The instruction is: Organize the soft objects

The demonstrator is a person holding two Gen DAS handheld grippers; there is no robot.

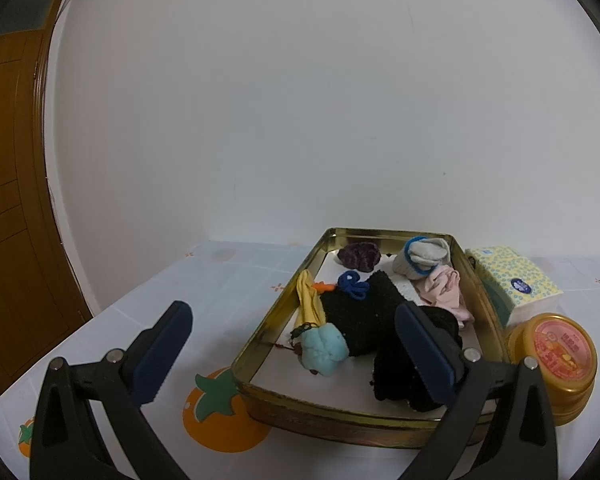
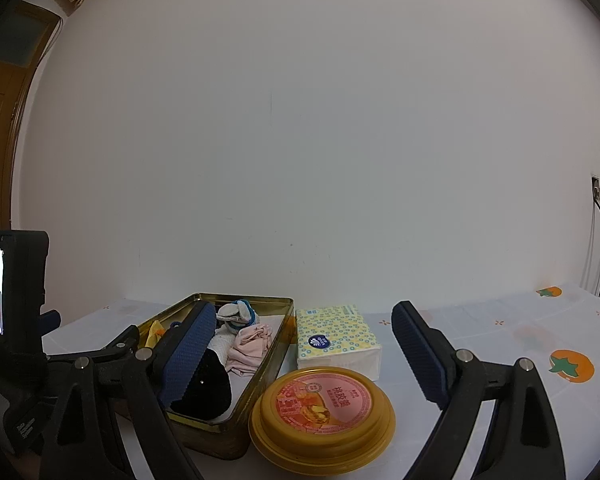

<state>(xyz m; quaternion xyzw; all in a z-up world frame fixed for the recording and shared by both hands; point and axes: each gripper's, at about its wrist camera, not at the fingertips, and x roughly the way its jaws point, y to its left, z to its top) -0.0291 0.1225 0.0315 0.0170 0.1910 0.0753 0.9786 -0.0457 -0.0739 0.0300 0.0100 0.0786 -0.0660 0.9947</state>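
The soft things all lie in the gold tin (image 1: 260, 332) on the table (image 1: 228, 292), and the tin sits straight ahead of the left tongs (image 1: 292, 352), whose arms stand spread wide with nothing between the pads; one pad hangs over the bare cloth left of the tin, the other over the black sock (image 1: 360, 320) in the near corner. The tin's long axis runs away from the left tongs toward the wall, slightly rightward, so a reach along it meets first the pale blue plush toy (image 1: 324, 350) and the black sock, then the blue hair tie (image 1: 354, 286), the pink cloth (image 1: 446, 292), the grey rolled sock (image 1: 420, 258) and the purple scrunchie (image 1: 358, 256) at the far end. The right tongs (image 2: 304, 354), also spread and holding nothing, face the round orange-lidded tub (image 2: 322, 414) and the tissue pack (image 2: 336, 336), with the tin off to their left. The left hand looks better lined up. The tin's raised rim calls for coming in from above. Open room lies left of the tin and on the far right of the table; the tub and tissue pack crowd its right wall.
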